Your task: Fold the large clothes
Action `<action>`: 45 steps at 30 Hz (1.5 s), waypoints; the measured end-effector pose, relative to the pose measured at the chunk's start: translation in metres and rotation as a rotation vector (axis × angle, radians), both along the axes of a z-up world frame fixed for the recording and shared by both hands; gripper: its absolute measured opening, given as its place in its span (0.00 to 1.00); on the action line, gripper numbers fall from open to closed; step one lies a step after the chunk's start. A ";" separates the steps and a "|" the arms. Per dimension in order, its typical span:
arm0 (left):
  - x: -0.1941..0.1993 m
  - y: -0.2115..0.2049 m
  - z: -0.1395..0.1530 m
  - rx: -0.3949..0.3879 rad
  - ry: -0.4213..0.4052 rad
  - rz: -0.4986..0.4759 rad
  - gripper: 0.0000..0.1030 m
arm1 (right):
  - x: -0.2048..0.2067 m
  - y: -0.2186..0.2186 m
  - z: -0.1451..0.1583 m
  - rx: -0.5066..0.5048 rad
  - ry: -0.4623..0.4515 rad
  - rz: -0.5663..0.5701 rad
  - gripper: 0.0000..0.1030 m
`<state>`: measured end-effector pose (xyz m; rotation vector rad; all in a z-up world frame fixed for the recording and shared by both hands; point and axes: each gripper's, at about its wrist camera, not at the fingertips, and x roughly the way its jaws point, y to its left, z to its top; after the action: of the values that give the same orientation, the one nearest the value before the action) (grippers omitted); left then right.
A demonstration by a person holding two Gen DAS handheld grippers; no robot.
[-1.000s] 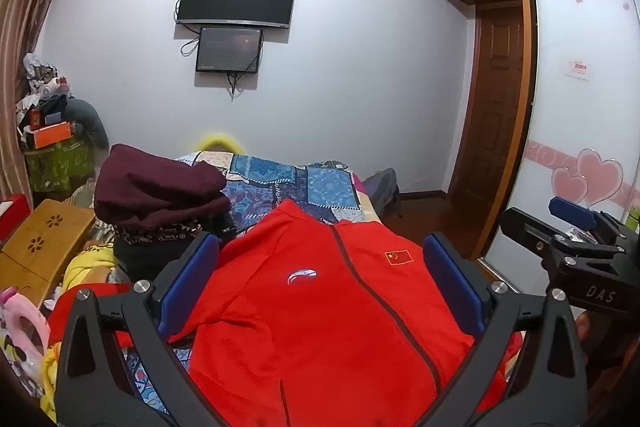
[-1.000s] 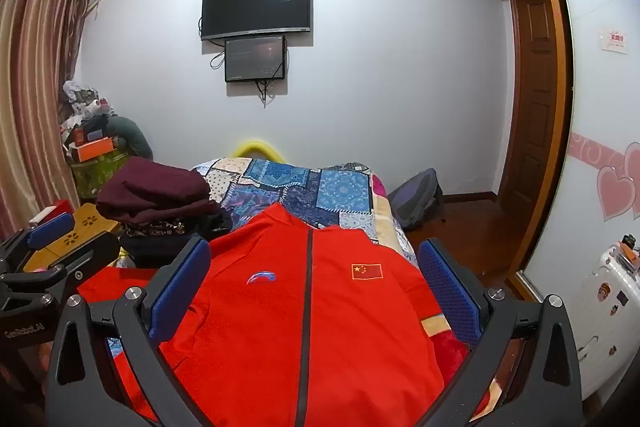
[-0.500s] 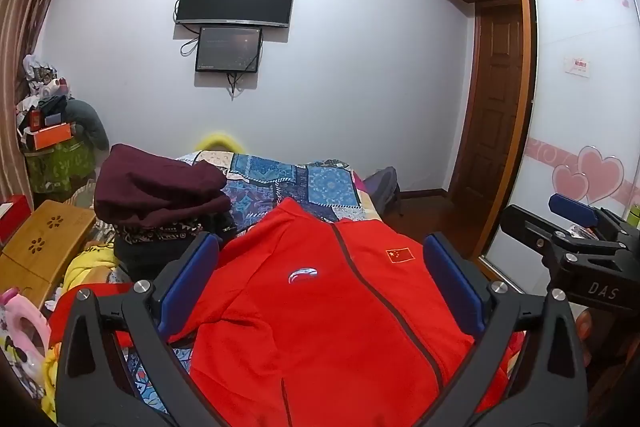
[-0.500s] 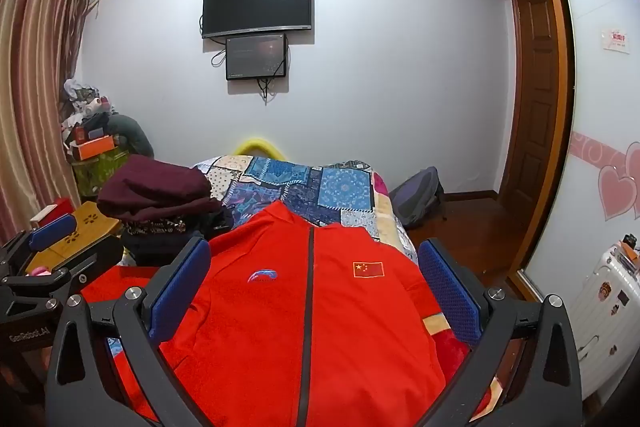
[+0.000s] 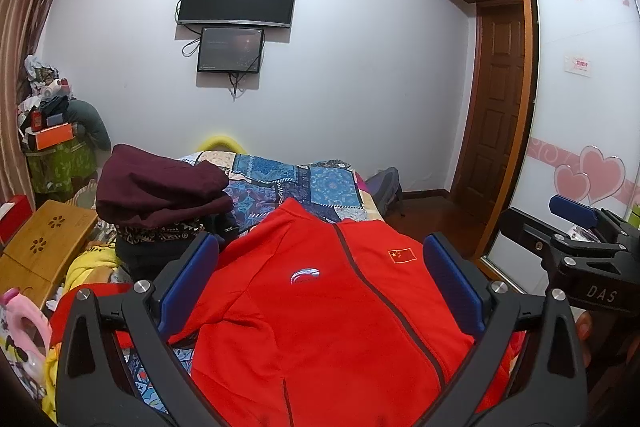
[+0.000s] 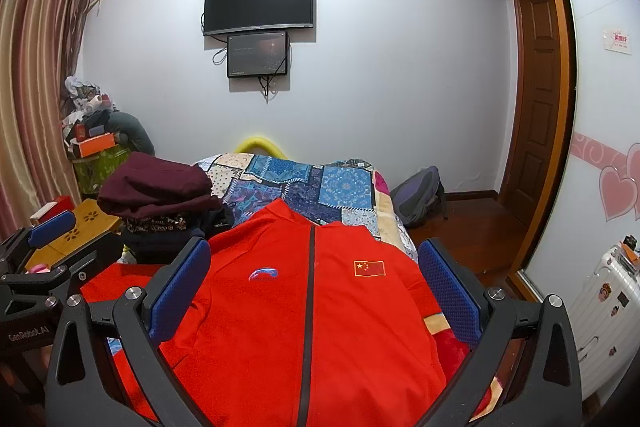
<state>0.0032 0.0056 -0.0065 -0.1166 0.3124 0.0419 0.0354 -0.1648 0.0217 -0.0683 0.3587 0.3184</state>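
Note:
A red zip-up jacket (image 5: pixel 320 315) with a flag patch and a white logo lies front up on the patchwork bed (image 5: pixel 292 179), collar toward the far wall. It also fills the lower middle of the right wrist view (image 6: pixel 308 311). My left gripper (image 5: pixel 320 283) is open and empty, held above the jacket's lower part. My right gripper (image 6: pixel 316 287) is open and empty, held above the jacket too. The right gripper shows at the right edge of the left wrist view (image 5: pixel 580 247); the left gripper shows at the left edge of the right wrist view (image 6: pixel 44 267).
A pile of folded dark clothes topped by a maroon garment (image 5: pixel 160 191) sits on the bed left of the jacket. A wooden lap table (image 5: pixel 44 243) and clutter lie at the left. A backpack (image 6: pixel 420 195) rests on the floor at right, near a wardrobe's sliding door (image 5: pixel 580 107).

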 end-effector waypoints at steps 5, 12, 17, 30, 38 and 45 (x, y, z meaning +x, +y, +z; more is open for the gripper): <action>0.000 0.000 0.000 -0.004 0.001 0.002 1.00 | 0.002 0.001 -0.003 -0.002 0.002 0.004 1.00; 0.001 0.000 0.001 -0.005 0.001 0.004 1.00 | 0.003 0.001 -0.003 -0.007 0.003 0.006 1.00; 0.001 0.000 0.002 -0.006 0.002 0.005 1.00 | 0.003 0.001 -0.003 -0.008 0.002 0.006 1.00; 0.001 0.001 0.001 -0.005 0.000 0.005 1.00 | 0.003 0.002 -0.002 -0.010 0.004 0.005 1.00; 0.001 0.001 0.001 -0.006 0.001 0.006 1.00 | 0.003 0.003 -0.002 -0.010 0.005 0.006 1.00; 0.000 0.005 0.000 -0.010 0.004 0.013 1.00 | 0.003 0.002 -0.003 -0.011 0.006 0.005 1.00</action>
<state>0.0032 0.0108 -0.0068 -0.1283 0.3155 0.0537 0.0382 -0.1628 0.0184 -0.0792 0.3664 0.3219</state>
